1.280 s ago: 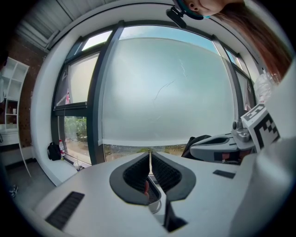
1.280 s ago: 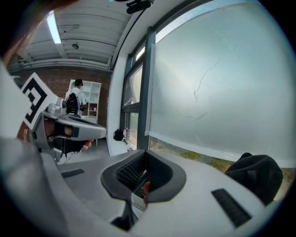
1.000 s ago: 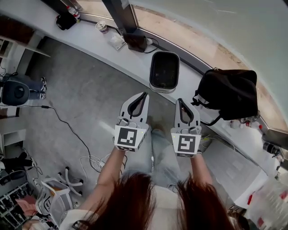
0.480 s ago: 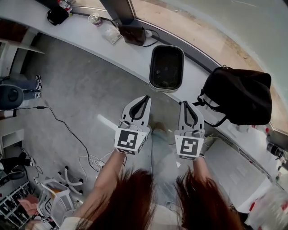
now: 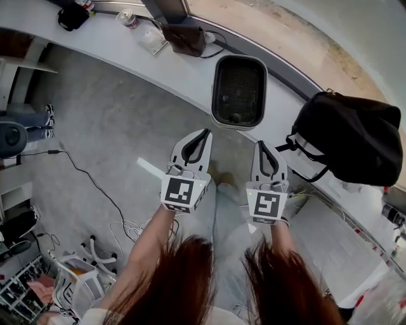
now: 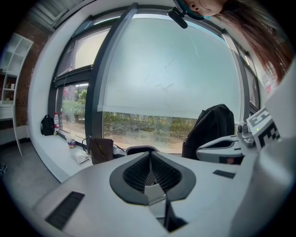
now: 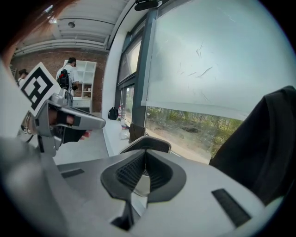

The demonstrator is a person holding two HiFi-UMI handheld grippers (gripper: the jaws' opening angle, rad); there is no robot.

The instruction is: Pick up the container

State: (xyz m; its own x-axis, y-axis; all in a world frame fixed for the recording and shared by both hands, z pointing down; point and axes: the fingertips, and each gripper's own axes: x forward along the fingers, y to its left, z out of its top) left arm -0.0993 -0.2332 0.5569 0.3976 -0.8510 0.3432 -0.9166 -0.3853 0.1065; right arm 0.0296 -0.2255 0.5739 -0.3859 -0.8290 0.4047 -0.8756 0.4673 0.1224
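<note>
The container [image 5: 238, 92] is a white rectangular tub with a dark inside. It stands on the long grey counter [image 5: 127, 54] by the window. My left gripper [image 5: 203, 132] and right gripper [image 5: 259, 143] are held side by side in the air short of the counter, pointing toward the tub. Both are shut with nothing between the jaws. In the left gripper view the tub's rim [image 6: 138, 149] shows just past the closed tips [image 6: 149, 154]. In the right gripper view the rim [image 7: 150, 142] lies beyond the tips [image 7: 144, 152].
A black backpack [image 5: 355, 136] sits on the counter right of the tub. A brown bag [image 5: 184, 38], a can [image 5: 127, 19] and a packet lie at the left of it. A cable [image 5: 89, 174] and chair legs are on the floor at left.
Both grippers have sunk lower together, still side by side and shut. The head view has shifted, so the tub and backpack sit a little higher and farther right.
</note>
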